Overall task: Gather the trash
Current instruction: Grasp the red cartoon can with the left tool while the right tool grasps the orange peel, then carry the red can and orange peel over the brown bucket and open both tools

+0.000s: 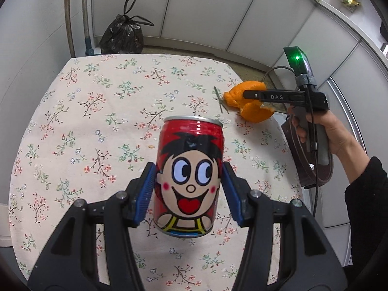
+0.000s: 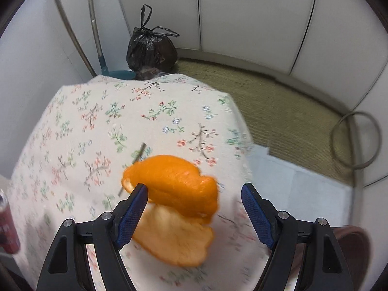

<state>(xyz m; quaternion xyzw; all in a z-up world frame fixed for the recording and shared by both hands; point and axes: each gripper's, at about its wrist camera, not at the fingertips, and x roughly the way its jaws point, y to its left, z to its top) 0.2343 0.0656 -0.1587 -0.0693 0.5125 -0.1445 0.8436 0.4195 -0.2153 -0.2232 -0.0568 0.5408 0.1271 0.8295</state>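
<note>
A red drink can with a cartoon face hangs upright just above the floral tablecloth, and my left gripper is shut on it, one blue pad on each side. Its edge also shows at far left in the right wrist view. Orange peel lies in two pieces near the table's right edge, with thin twigs beside it. My right gripper is open right over the peel; its left finger is by the peel's edge, the right one well clear. The left wrist view shows that gripper above the peel.
A tied black trash bag sits on the floor beyond the table's far edge, next to a teal dustpan and poles. A brown round seat stands off the table's right side. A hand grips the right tool; a cable loop lies on the mat.
</note>
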